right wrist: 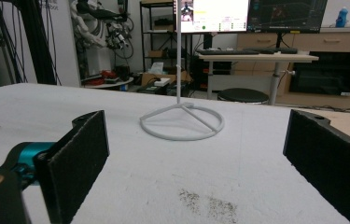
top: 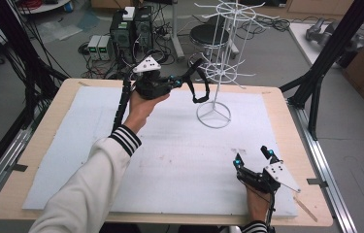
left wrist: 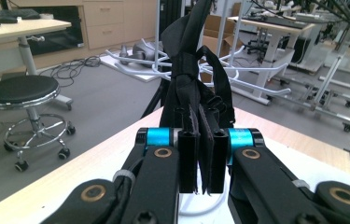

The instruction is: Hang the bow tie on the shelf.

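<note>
Two grippers, one black strap heading for a wire rack.

Largest first: the table under its white sheet, then the white wire rack at about one o'clock, its ring base on the sheet. The left gripper is clamped tight on the black strap, held up just beside the rack's hooks (soft, light and floppy, I'd judge, so best pinched near the loop's top). The right gripper rests at five o'clock, jaws wide apart and empty. No containers anywhere.

Rack top cut off above.
</note>
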Motion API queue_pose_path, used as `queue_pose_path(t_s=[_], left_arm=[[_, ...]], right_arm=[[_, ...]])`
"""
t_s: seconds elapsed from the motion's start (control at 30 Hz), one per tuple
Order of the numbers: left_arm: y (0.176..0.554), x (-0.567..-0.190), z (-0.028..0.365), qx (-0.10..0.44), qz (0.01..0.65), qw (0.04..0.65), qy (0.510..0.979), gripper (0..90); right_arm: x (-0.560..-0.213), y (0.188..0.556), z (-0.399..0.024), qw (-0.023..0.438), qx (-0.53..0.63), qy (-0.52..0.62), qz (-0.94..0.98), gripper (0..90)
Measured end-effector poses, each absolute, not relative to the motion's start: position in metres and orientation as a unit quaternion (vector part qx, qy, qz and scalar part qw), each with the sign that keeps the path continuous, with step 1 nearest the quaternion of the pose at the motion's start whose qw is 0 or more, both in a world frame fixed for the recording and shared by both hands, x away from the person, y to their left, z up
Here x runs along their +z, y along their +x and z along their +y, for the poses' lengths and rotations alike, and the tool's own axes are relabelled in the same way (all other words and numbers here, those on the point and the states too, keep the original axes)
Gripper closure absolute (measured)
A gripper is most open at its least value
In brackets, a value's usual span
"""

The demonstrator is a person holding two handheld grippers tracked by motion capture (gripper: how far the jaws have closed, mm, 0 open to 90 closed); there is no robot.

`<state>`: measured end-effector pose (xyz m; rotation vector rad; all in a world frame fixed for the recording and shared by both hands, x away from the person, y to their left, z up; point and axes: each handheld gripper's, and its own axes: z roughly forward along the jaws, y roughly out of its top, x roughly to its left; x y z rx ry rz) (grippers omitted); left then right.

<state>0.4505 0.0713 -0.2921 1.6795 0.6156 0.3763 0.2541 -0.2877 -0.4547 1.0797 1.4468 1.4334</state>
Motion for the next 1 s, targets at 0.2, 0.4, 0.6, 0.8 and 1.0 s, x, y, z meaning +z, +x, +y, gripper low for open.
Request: queue_pose_path(t_s=[0.2,0.4,0.6,0.8,1.0], left_arm=[[0.456,-0.299,0.068,0.159,0.279,0.604,0.73,86.4],[0.458,-0.304,0.062,0.155,0.291,0.603,0.726,86.4],[0.462,-0.311,0.056,0.15,0.302,0.599,0.726,86.4],[0.463,-0.318,0.048,0.143,0.303,0.593,0.732,86.3],[0.463,-0.322,0.043,0.14,0.303,0.587,0.737,86.2]], right_arm=[[-0.455,0.254,-0.288,0.406,0.568,0.429,0.573,5.8],[-0.455,0.254,-0.288,0.407,0.568,0.428,0.573,5.8],[-0.455,0.254,-0.288,0.407,0.568,0.428,0.573,5.8],[-0.455,0.254,-0.288,0.406,0.568,0.43,0.573,5.8],[-0.455,0.254,-0.288,0.405,0.568,0.43,0.573,5.8]])
